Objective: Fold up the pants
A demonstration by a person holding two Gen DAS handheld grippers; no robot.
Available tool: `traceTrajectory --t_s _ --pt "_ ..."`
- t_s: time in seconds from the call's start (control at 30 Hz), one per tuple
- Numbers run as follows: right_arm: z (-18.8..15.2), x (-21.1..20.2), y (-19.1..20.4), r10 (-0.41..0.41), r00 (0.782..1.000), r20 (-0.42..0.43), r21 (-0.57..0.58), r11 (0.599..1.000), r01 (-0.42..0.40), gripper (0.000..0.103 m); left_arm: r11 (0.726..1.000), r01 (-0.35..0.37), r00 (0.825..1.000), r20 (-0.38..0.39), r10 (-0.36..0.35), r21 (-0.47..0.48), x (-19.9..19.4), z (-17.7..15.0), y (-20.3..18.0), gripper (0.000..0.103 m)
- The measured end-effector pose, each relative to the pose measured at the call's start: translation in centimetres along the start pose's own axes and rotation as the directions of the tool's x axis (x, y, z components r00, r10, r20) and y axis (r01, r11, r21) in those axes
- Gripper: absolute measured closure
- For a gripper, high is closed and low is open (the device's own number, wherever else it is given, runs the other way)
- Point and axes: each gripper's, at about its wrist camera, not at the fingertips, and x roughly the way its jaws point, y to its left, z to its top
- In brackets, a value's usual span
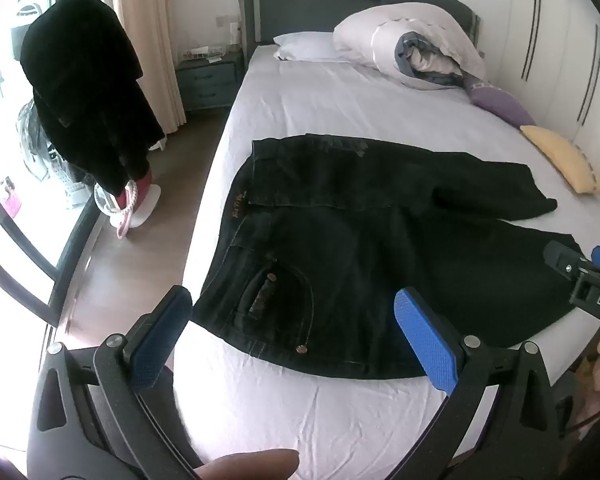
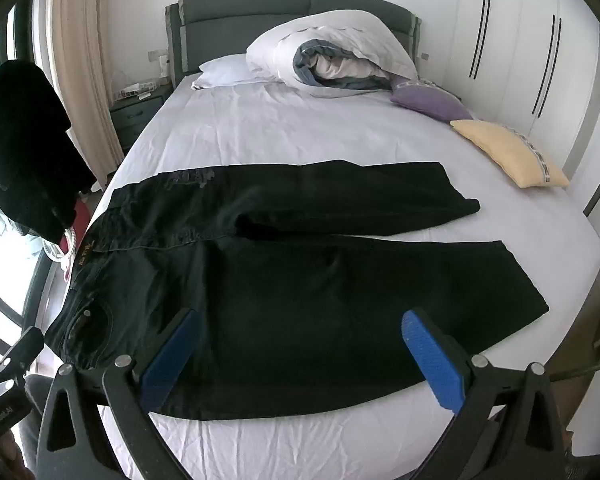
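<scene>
The left gripper (image 1: 294, 312) hangs above the near edge of the bed with its jaws wide apart and nothing between them. The right gripper (image 2: 300, 336) is the same, jaws spread and empty, over the near leg. The black jeans (image 2: 284, 280) lie flat across the white bed sheet (image 2: 260, 132), waist to the left, both legs going right. Behind them are a rolled duvet (image 2: 332, 52), a purple cushion (image 2: 428, 100) and a yellow cushion (image 2: 508, 152).
</scene>
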Motion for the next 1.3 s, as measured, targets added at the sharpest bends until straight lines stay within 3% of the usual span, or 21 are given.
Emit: traceTrajectory --t_s 0.13,0.2,1.3 --pt "0.1 0.0 -0.1 0.001 1.000 0.000 -0.002 1.000 -0.001 0.000 1.000 -0.015 1.000 -0.020 0.015 0.007 0.3 0.8 0.7 0.000" --pt "0.2 -0.1 -0.4 0.001 1.000 0.000 -0.001 1.000 -0.001 0.000 0.998 -0.045 0.999 0.011 0.044 0.036 0.0 0.2 -0.3 0.000" --pt "-1.0 0.8 0.7 0.018 1.000 -0.021 -0.012 1.000 -0.019 0.000 0.998 -0.043 0.999 0.002 0.043 0.036 0.5 -0.5 -0.5 0.000"
